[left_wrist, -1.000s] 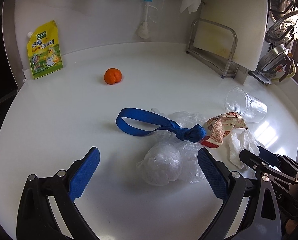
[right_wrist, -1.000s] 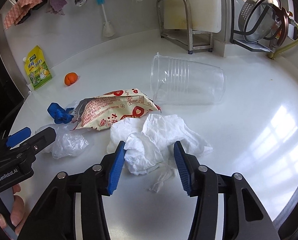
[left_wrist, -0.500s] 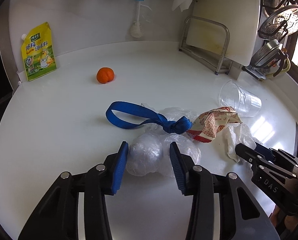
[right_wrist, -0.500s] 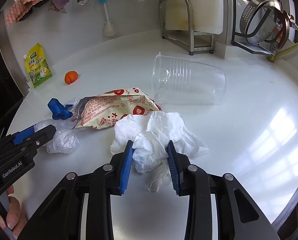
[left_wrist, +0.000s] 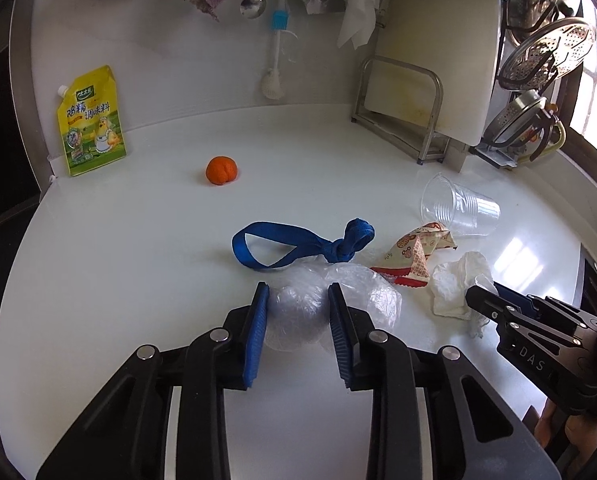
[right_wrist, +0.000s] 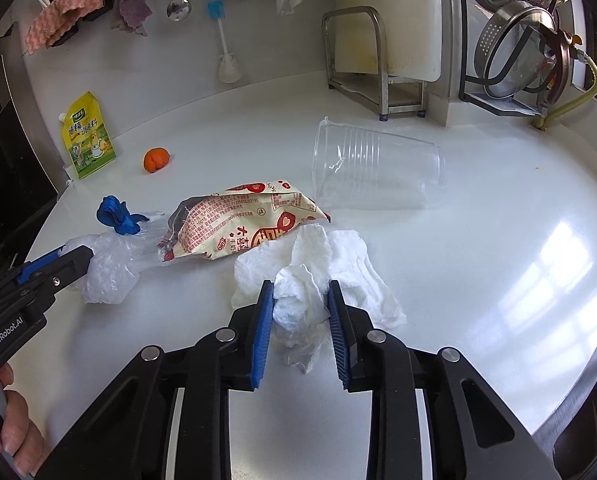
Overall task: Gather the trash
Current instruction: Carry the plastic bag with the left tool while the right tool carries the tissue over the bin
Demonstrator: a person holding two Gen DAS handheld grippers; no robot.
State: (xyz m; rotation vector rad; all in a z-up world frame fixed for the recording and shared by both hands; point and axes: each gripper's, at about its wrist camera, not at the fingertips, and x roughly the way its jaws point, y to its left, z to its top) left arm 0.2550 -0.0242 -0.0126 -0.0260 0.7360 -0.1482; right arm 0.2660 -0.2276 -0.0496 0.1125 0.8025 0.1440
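Observation:
My left gripper (left_wrist: 298,300) is shut on a crumpled clear plastic bag (left_wrist: 298,316) on the white counter; a knotted blue strap (left_wrist: 298,246) lies just beyond it. My right gripper (right_wrist: 300,300) is shut on a crumpled white tissue (right_wrist: 318,272), which also shows in the left wrist view (left_wrist: 458,284). A red-and-cream snack wrapper (right_wrist: 242,224) lies between the bag and the tissue. A clear plastic cup (right_wrist: 374,168) lies on its side behind the wrapper. The left gripper (right_wrist: 54,272) shows in the right wrist view, pinching the bag (right_wrist: 110,272).
A small orange (left_wrist: 221,170) and a yellow seasoning pouch (left_wrist: 90,120) sit at the back left. A metal rack with a cutting board (left_wrist: 410,116) stands at the back right, with strainers (right_wrist: 514,52) beyond. Utensils and cloths hang on the wall.
Both grippers have closed: the left from wide open onto the plastic bag, the right tighter onto the tissue. Both views have shifted slightly forward.

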